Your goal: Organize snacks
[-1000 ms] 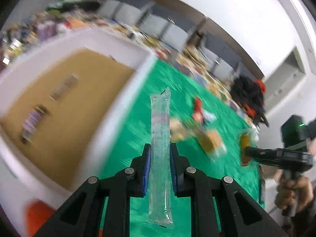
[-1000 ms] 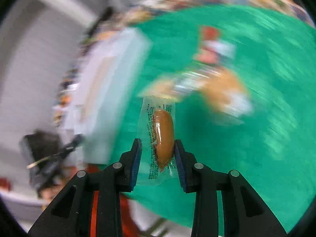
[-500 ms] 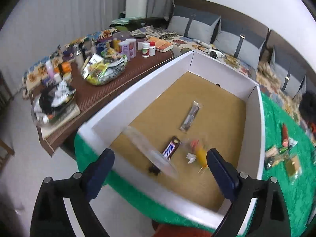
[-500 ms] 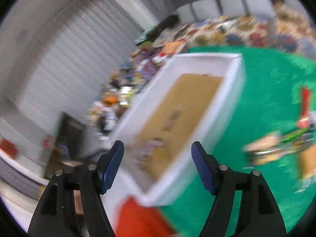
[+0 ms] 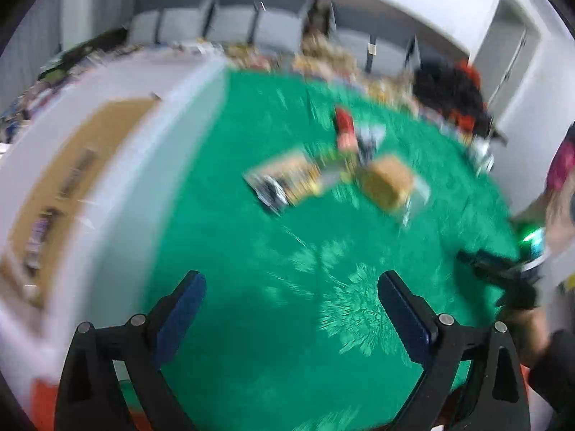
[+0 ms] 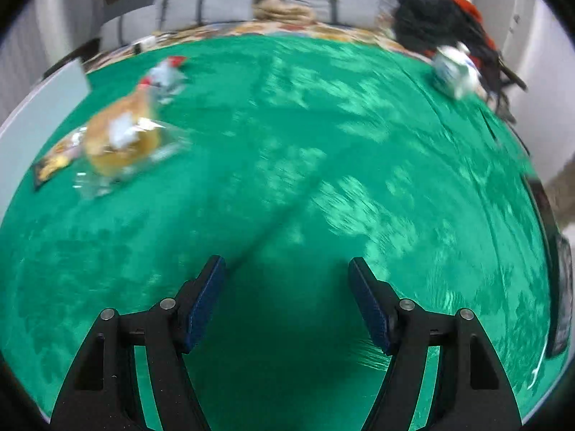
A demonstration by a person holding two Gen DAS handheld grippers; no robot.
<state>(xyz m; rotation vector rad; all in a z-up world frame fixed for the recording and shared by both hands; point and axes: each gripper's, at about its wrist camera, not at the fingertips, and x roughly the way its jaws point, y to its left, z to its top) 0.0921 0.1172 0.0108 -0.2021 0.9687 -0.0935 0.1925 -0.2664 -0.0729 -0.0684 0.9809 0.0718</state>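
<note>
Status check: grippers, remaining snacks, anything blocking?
Left gripper open, empty. Right gripper open, empty. Snack pile loose on green cloth, beside white box. Nothing in the way.

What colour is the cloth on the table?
Bright green. The cloth shows best in the right wrist view.

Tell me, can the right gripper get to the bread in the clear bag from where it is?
Probably yes. The right gripper is open with nothing between its jaws, and only bare green cloth lies between it and the bagged bread, up to its left. The picture is blurry, though.
</note>
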